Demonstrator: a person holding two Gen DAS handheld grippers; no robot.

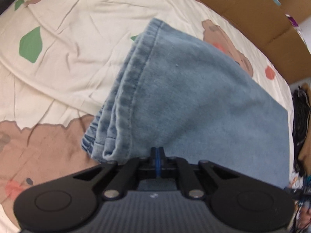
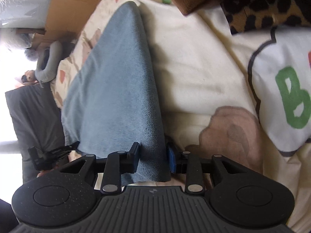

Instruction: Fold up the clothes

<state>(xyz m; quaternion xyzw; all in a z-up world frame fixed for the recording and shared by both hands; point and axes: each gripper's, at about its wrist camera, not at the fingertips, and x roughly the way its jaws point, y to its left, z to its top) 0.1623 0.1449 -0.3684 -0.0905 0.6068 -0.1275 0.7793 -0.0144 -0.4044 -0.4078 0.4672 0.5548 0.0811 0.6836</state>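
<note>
Light blue jeans lie folded lengthwise on the bed, their stacked hems to the left in the left wrist view. My left gripper is shut, its tips resting on the near edge of the denim. Its blue pads meet with no cloth visible between them. In the right wrist view the jeans run away from me as a long fold. My right gripper straddles their near end. Its jaws stand apart with the denim fold between them, and the blue pad sits just off the cloth.
The bed carries a cream sheet with bear prints. Cardboard boxes line its far side. A leopard-print cloth and a white cloth with a green letter lie to the right. A dark grey garment sits at the left.
</note>
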